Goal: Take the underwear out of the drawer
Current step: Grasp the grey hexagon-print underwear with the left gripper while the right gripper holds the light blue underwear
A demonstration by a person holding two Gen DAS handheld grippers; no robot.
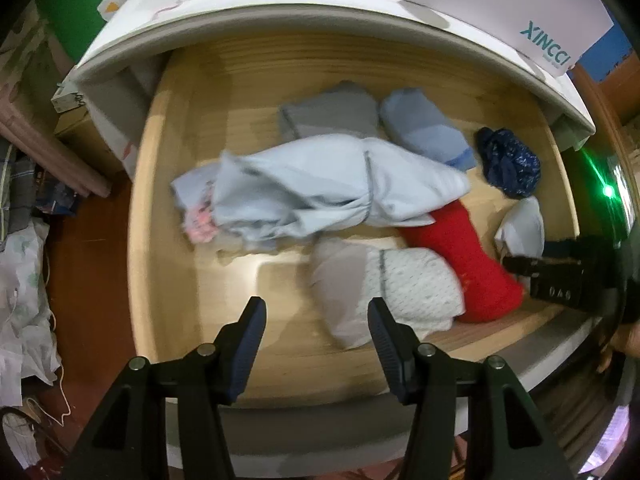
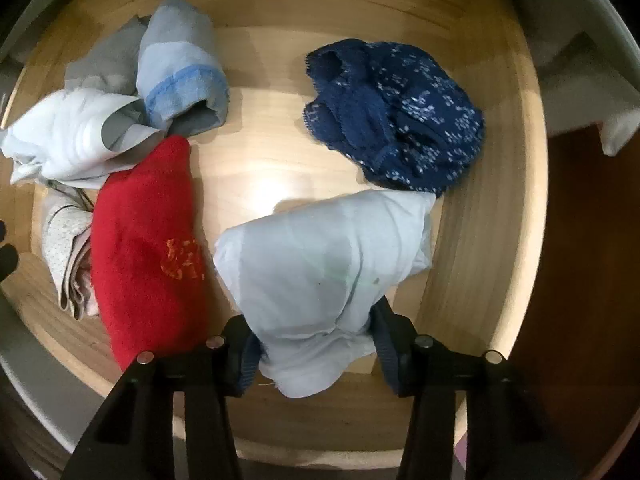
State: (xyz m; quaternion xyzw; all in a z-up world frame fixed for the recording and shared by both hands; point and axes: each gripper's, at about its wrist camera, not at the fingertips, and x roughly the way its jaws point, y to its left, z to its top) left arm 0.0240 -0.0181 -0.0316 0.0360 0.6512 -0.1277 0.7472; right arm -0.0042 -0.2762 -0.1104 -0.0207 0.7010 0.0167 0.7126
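Left wrist view, contents by size. Drawer (image 1: 168, 168): pale wood, pulled out from a white cabinet (image 1: 280, 24); glare on its floor. Long pale-blue garment (image 1: 320, 184), mid-drawer. Red sock (image 2: 148, 240). White underwear (image 2: 328, 264), front right of the drawer floor, clamped at its near edge by the right gripper (image 2: 316, 344). Navy lace pair (image 2: 396, 116), just behind it and apart. Left gripper (image 1: 316, 344): jaws apart, nothing between them, hovering over the drawer's front. Risk: the grip holds only a fold, so the cloth may slip out on lifting, or drag against the sock beside it. Room: brown floor (image 1: 92, 260), clutter at left.
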